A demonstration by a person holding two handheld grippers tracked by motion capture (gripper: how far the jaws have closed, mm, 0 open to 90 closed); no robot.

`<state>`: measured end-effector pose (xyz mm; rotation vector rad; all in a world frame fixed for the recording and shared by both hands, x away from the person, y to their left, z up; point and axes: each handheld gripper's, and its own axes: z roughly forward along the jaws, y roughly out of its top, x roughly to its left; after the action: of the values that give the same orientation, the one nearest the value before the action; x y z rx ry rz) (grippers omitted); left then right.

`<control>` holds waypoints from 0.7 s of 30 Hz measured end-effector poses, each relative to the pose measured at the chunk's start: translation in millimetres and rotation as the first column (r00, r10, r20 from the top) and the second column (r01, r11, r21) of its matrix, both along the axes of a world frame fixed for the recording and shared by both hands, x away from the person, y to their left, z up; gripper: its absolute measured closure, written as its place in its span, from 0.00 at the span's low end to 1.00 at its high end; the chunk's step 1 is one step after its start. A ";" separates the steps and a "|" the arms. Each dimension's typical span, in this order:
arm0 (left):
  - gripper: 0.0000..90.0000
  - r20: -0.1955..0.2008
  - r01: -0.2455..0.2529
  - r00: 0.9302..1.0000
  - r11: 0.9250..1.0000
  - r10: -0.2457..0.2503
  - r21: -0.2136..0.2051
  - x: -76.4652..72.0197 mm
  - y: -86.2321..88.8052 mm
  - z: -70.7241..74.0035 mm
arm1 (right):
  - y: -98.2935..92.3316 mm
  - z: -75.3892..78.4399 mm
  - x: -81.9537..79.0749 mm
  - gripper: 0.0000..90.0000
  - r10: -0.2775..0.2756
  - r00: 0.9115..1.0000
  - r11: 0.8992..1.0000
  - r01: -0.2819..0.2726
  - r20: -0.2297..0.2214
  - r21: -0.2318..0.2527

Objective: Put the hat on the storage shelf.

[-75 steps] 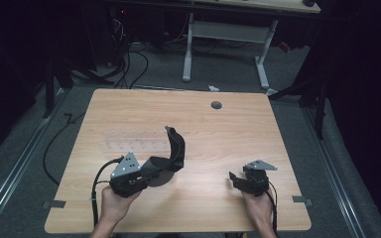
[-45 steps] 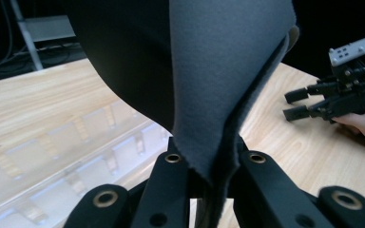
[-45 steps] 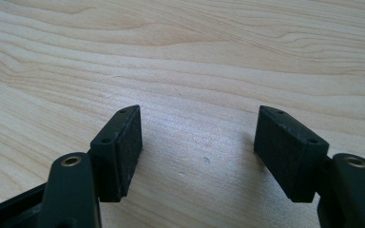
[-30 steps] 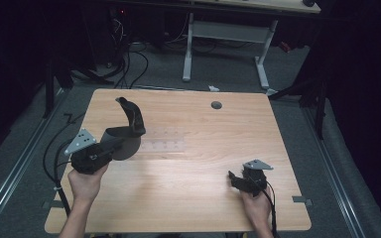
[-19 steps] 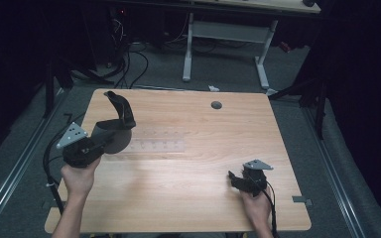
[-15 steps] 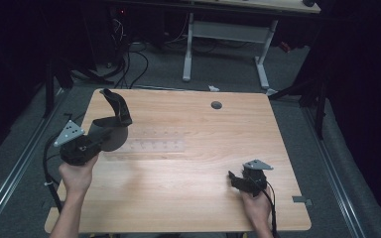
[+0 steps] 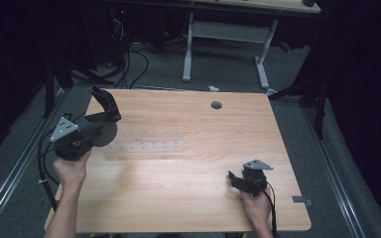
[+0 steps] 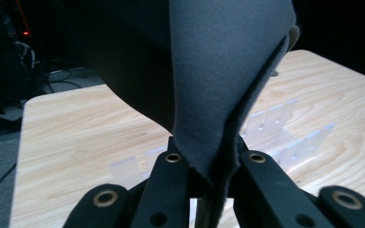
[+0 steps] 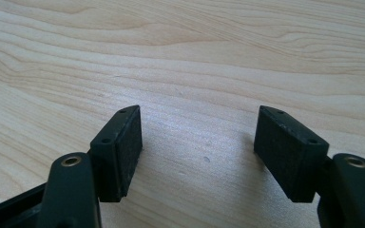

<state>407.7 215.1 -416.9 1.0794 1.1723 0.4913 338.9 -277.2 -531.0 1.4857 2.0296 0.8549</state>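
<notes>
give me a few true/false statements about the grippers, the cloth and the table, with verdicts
1. The left gripper is shut on the grey cloth. True.
2. The cloth lies flat on the table. False: it is lifted, standing up from the jaws above the table's left edge.
3. The right gripper holds a block. False: its jaws stand apart with only bare wood between them.
4. A clear plastic rack lies on the table beside the left gripper. True.
5. The right gripper sits near the table's far edge. False: it is at the near right, by the person's hand.
6. A small round hole shows near the table's far edge. True.
</notes>
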 end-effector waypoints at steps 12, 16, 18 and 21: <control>0.96 -0.013 -0.060 0.998 0.997 0.061 0.057 14.6 -0.7 -13.1 | 0.2 0.0 -0.2 0.37 -0.001 1.000 1.000 0.001 -0.001 0.000; 0.96 -0.017 -0.073 0.997 0.995 0.074 0.067 18.8 -0.9 -16.6 | 0.2 0.0 -0.3 0.37 -0.001 1.000 1.000 0.001 -0.001 0.000; 0.96 -0.014 -0.079 0.997 0.994 0.080 0.072 19.5 -1.3 -17.7 | 0.2 0.0 -0.3 0.37 -0.001 1.000 1.000 0.001 -0.001 0.000; 0.96 -0.014 -0.083 0.996 0.994 0.085 0.076 20.4 -1.4 -19.3 | 0.2 0.0 -0.3 0.37 -0.001 1.000 1.000 0.001 -0.001 0.000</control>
<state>428.1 213.7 -436.2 1.1037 1.2260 0.5969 338.6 -277.0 -531.0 1.4871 2.0297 0.8544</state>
